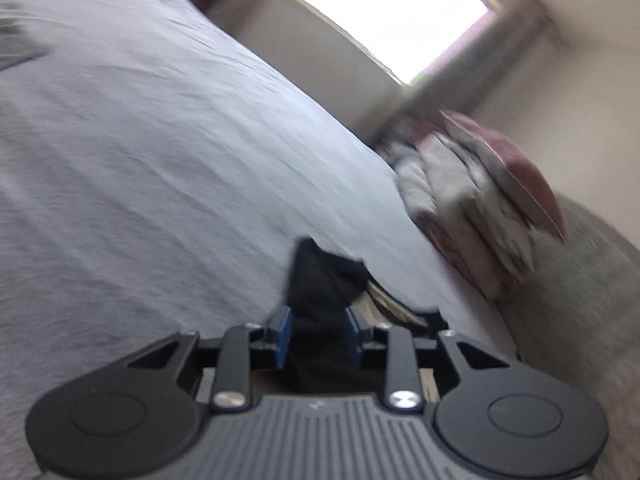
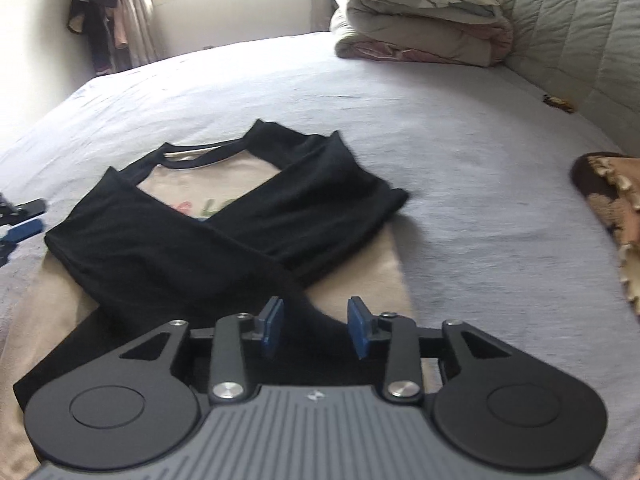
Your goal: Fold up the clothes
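Right gripper (image 2: 316, 326) fingers spread over black-sleeved shirt (image 2: 224, 220), left gripper (image 1: 319, 334) fingers parted around black cloth, grey bedsheet (image 2: 460, 184), window (image 1: 392, 16).

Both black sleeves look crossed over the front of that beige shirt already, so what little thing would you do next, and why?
Probably close the right tool on the black sleeve end beneath it, or on the hem there, to fold the beige long-sleeved shirt with black sleeves upward. Its blue pads stand apart with dark cloth between them, and the shirt lies full length on the pale grey bedsheet.
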A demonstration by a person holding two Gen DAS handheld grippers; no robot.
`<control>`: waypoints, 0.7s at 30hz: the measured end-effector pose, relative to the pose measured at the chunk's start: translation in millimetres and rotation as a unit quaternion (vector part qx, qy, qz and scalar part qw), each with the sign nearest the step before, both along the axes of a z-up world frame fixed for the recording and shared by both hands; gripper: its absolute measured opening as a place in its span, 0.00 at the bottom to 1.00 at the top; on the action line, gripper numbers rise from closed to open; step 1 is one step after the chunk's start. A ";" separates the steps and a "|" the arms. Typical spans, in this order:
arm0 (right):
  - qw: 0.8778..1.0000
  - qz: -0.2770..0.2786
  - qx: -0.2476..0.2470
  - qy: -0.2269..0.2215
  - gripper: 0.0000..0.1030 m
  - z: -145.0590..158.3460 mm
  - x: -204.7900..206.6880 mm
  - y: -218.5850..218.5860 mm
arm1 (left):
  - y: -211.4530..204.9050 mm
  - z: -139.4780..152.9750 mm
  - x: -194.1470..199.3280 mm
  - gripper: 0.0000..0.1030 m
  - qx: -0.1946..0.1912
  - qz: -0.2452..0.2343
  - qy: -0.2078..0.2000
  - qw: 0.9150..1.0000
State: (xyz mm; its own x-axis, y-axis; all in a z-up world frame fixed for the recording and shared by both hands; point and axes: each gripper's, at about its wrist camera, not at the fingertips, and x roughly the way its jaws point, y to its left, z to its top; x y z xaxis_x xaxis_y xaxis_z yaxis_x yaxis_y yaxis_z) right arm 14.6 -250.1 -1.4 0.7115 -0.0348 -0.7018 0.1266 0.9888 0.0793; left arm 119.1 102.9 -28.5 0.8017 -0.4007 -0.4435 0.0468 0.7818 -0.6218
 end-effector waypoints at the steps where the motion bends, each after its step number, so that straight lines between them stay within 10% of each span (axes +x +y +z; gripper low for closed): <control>1: 1.000 0.006 -0.004 0.009 0.39 -4.1 2.6 3.5 | -4.0 -4.4 1.1 0.32 0.013 -0.008 0.005 1.000; 6: 0.998 0.014 -0.032 0.055 0.47 -11.5 6.1 2.8 | -10.3 -16.5 -2.9 0.27 0.065 -0.023 -0.007 0.998; 11: 0.995 -0.017 0.053 0.081 0.47 1.3 -1.2 -33.0 | -14.2 -5.7 -1.1 0.32 0.069 -0.018 0.006 0.997; 14: 0.991 -0.068 0.105 0.052 0.48 22.6 12.2 -62.7 | -25.8 4.3 -4.9 0.49 0.082 -0.026 -0.004 0.996; 21: 0.983 -0.122 0.137 -0.008 0.53 1.5 47.6 -107.4 | -67.6 8.5 -24.2 0.56 0.087 -0.117 -0.040 0.988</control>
